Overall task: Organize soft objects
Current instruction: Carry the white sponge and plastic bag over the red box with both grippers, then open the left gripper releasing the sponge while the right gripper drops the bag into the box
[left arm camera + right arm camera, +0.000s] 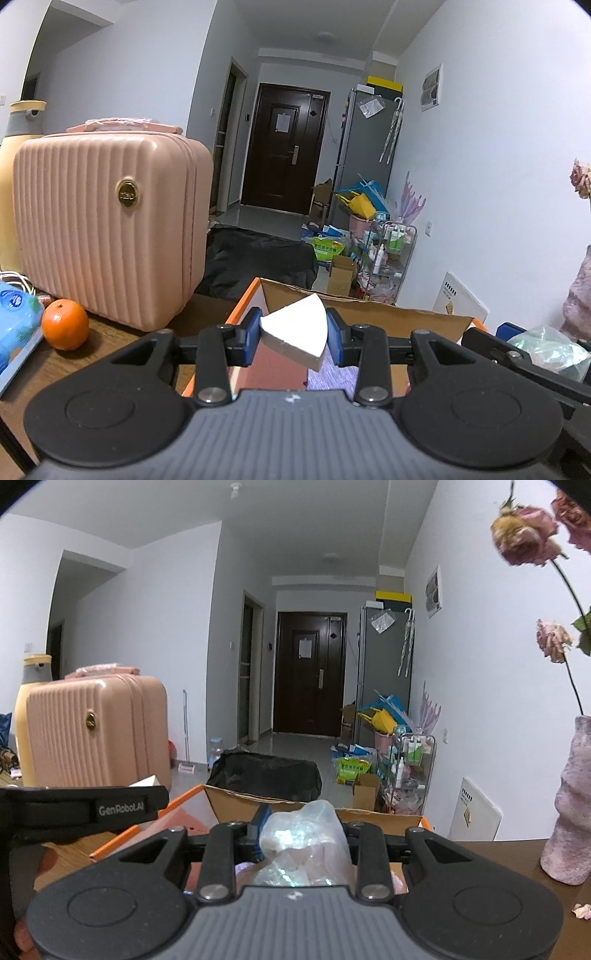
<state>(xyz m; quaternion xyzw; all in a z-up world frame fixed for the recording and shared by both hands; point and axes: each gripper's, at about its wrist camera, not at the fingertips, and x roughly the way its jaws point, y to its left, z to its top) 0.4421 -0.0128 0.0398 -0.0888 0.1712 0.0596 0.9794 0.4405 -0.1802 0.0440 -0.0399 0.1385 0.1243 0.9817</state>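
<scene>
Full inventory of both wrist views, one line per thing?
Sponge wedge: 1, white, held over box
Plastic bag: 1, clear, holding pale soft stuff, over box
Box: 1, cardboard with orange edge, centre of table
Suitcase: 1, pink, left on table
Orange: 1, orange, beside suitcase
Tissue pack: 1, blue, far left
Vase: 1, pink, right, holding dried roses
Door: 1, dark brown, far end of hall
Left gripper: 1, black, shut on sponge wedge
Right gripper: 1, black, shut on plastic bag
</scene>
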